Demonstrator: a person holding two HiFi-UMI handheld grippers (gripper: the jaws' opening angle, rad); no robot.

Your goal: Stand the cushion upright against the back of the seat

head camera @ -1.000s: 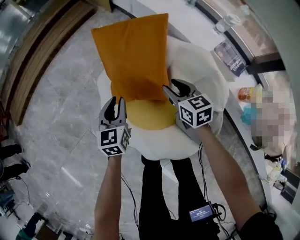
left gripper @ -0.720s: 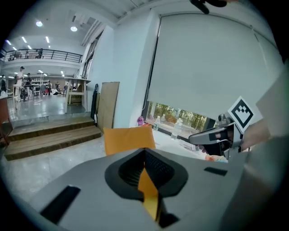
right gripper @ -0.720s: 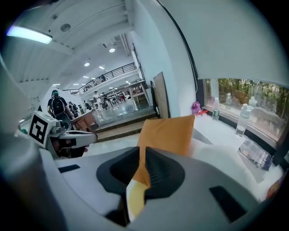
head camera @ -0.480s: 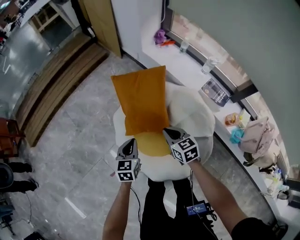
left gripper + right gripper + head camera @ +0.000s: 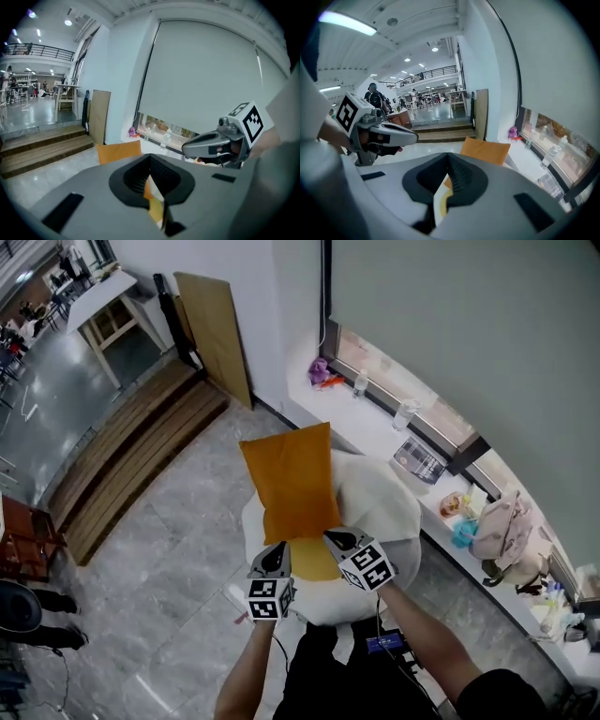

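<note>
The task looks all but done. The cushion [image 5: 291, 486] sits on the far part of the seat [image 5: 384, 507]. Its near short edge is down by the seat's yellow middle [image 5: 317, 561], and its far edge rises over the seat's back rim. Both gripper views show that top edge standing above the seat, so I judge it propped rather than flat, though I cannot tell how steeply it leans.

Its long axis runs from the seat's middle out to the seat's back, skewed a little toward the seat's left side as the person faces it. The broad orange face looks toward the seat's front.

The left gripper [image 5: 278, 551] and right gripper [image 5: 332, 538] hang over the front of the seat — each clenched, jaws pressed together on nothing, clear of the cushion.

What may be left is small — a check that it holds, perhaps a nudge to square it with the seat's back.
</note>
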